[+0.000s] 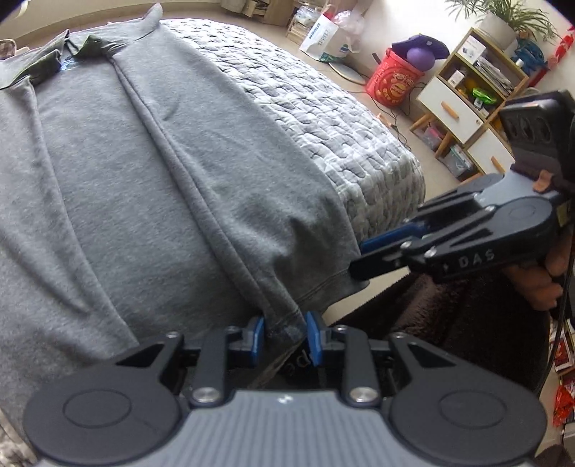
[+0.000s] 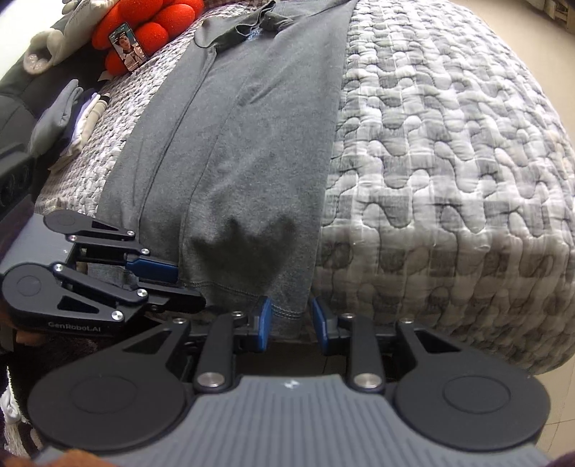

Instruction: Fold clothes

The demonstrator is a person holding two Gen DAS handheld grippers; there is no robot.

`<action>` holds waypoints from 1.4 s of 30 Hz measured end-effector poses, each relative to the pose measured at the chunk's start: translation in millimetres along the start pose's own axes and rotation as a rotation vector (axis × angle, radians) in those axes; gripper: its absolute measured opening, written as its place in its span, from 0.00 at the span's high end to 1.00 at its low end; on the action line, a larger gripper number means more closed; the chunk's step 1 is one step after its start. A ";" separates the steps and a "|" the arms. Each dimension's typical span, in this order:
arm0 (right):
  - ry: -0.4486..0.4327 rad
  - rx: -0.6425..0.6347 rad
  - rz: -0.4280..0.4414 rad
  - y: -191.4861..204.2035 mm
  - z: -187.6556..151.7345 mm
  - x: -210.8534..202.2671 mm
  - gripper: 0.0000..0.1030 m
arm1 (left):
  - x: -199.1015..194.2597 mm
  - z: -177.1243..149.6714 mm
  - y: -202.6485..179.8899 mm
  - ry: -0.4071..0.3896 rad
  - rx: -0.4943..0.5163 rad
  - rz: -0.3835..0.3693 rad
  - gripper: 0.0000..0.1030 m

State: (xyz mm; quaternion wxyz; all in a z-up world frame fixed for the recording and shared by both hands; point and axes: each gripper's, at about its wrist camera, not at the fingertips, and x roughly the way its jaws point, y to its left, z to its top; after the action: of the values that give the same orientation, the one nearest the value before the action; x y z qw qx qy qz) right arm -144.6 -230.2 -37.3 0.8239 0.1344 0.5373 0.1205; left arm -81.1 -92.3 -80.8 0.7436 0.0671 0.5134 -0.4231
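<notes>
1. A grey knit polo shirt [image 1: 143, 172] with a dark collar lay lengthwise on a bed covered by a grey-and-white quilted bedspread [image 1: 323, 107], both long sides folded inward and the collar at the far end.
2. The shirt's hem hung over the near edge of the bed, towards the two grippers.
3. The left gripper [image 1: 284, 339] had its blue-padded fingers [image 1: 257, 341] narrowly apart with the folded hem between them; they appeared to pinch the cloth at the inner fold line.
4. The right gripper [image 2: 290, 325] held the hem's outer corner; its left pad lay against the cloth, while a small gap showed beside the right pad.
5. In the left wrist view the right gripper [image 1: 363, 258] came in from the right, its fingertips at the hem corner.
6. Beyond the bed stood a red bucket [image 1: 393, 81] and a wooden shelf unit with white drawers [image 1: 463, 104].
7. A red plush cushion [image 2: 143, 32] with a phone leaning on it sat near the collar end.
</notes>
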 end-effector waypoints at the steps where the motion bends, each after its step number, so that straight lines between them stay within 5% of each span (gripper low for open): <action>1: 0.002 0.001 0.006 -1.8 -0.4 1.3 0.70 | -0.3 -1.0 -0.8 -0.006 -0.001 0.007 0.81; 2: 0.007 -0.003 0.010 -2.6 -0.5 3.1 0.71 | -0.8 -2.0 -1.3 -0.010 -0.003 0.012 0.85; 4: 0.020 -0.015 0.010 -2.8 -0.2 6.1 0.93 | -2.2 -3.6 0.0 -0.012 -0.025 -0.004 0.93; 10: 0.019 -0.027 0.028 -8.8 -0.9 -11.3 0.95 | -2.4 -4.0 2.3 -0.022 -0.059 -0.048 0.94; 14: 0.034 -0.038 0.009 -6.1 -2.4 -5.2 0.94 | 14.4 -5.6 1.1 0.065 -0.032 -0.006 0.94; 16: 0.051 -0.048 -0.003 -5.7 -2.6 0.1 0.82 | 18.5 -7.6 -2.7 0.104 -0.003 0.005 0.94; 18: 0.059 -0.054 -0.009 -7.2 -3.5 0.7 0.82 | 17.0 -11.2 -7.5 0.120 0.042 0.027 0.94; 23: -0.008 -0.055 0.012 -12.1 1.1 -18.8 0.77 | -2.1 -12.3 -10.7 0.074 0.096 0.030 0.92; 32: -0.107 -0.080 0.064 1.5 25.6 -25.1 0.73 | -21.9 8.8 7.8 -0.112 0.028 0.007 0.91; 42: -0.008 -0.067 0.099 15.7 27.8 12.0 0.73 | -6.8 7.9 13.8 0.002 0.045 -0.014 0.90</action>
State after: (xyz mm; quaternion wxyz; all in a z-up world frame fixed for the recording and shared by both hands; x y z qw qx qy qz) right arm -115.2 -213.9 -31.3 0.8229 0.1337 0.5225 0.1787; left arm -66.6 -84.0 -76.2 0.7385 0.0807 0.5049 -0.4396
